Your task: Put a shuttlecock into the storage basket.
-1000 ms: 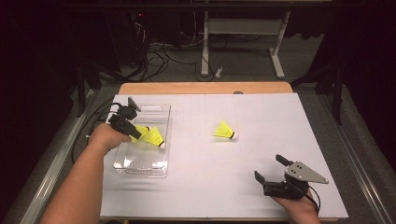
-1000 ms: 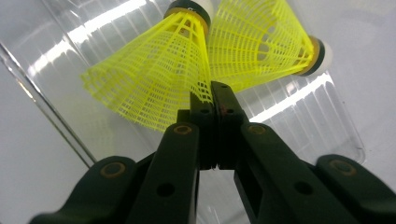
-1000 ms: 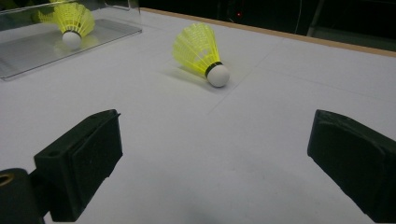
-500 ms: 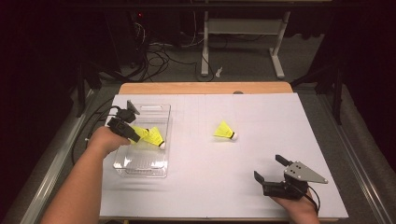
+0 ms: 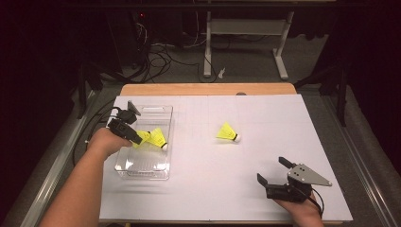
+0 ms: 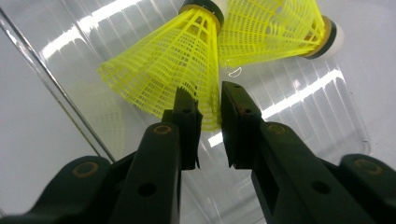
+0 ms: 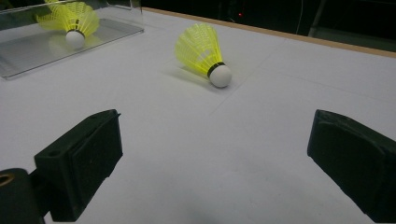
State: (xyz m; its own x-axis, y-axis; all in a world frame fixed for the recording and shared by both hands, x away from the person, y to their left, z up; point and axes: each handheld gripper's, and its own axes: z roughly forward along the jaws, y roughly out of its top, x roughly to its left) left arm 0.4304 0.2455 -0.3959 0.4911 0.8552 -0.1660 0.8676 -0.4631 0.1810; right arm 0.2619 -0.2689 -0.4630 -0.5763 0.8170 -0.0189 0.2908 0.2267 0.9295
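Note:
Two yellow shuttlecocks lie in a clear plastic tray (image 5: 142, 171) at the left of the white table. My left gripper (image 5: 137, 138) reaches into the tray. In the left gripper view the left gripper (image 6: 210, 109) has just been opening its jaws. They stand a narrow gap apart, with the skirt edge of the nearer shuttlecock (image 6: 163, 70) between them, not pinched. The second shuttlecock (image 6: 275, 28) lies just beyond, cork to the right. A third shuttlecock (image 5: 228, 132) (image 7: 203, 51) lies on the table's middle. My right gripper (image 5: 270, 169) (image 7: 212, 154) rests open near the front right, pointing toward it.
The tray (image 7: 56, 46) and a shuttlecock in it (image 7: 70, 21) appear far left in the right gripper view. A wooden table edge (image 5: 208, 89) runs along the back. Beyond it are cables and a desk frame (image 5: 246, 42) on the floor.

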